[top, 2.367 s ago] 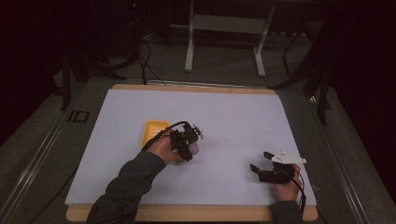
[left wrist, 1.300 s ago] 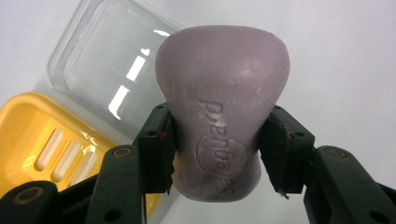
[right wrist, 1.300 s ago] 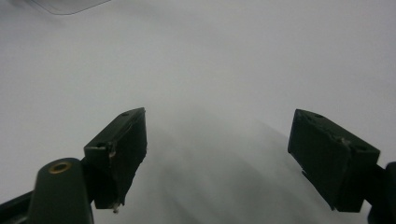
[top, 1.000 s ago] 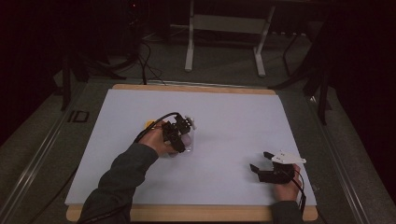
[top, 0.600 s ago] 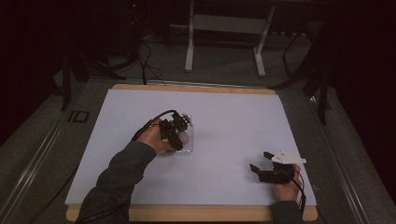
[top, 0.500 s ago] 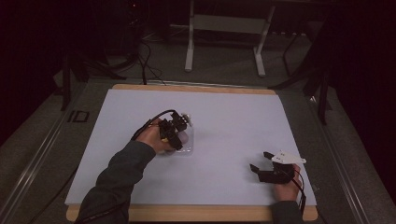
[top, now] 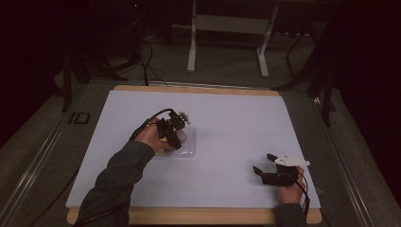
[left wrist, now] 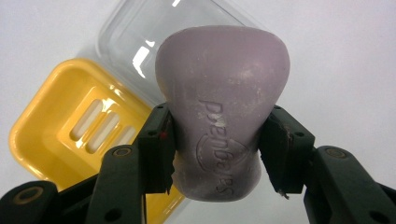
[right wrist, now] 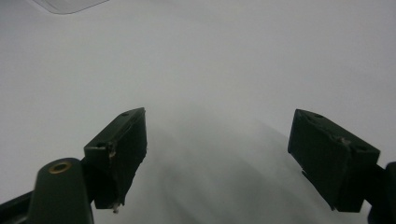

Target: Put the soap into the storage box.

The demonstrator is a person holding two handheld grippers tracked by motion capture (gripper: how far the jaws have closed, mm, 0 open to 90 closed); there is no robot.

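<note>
With my left gripper [left wrist: 217, 154] clamping the waisted purple soap bar [left wrist: 222, 107], right gripper [right wrist: 217, 158] gaping empty, I'd lower it into the yellow slotted plastic dish [left wrist: 70, 130].

Your left gripper [left wrist: 217, 154] is clamped tight, forearm reaching out mid-bench; your right gripper [right wrist: 217, 163] rests low near you with its jaws spread wide.
</note>
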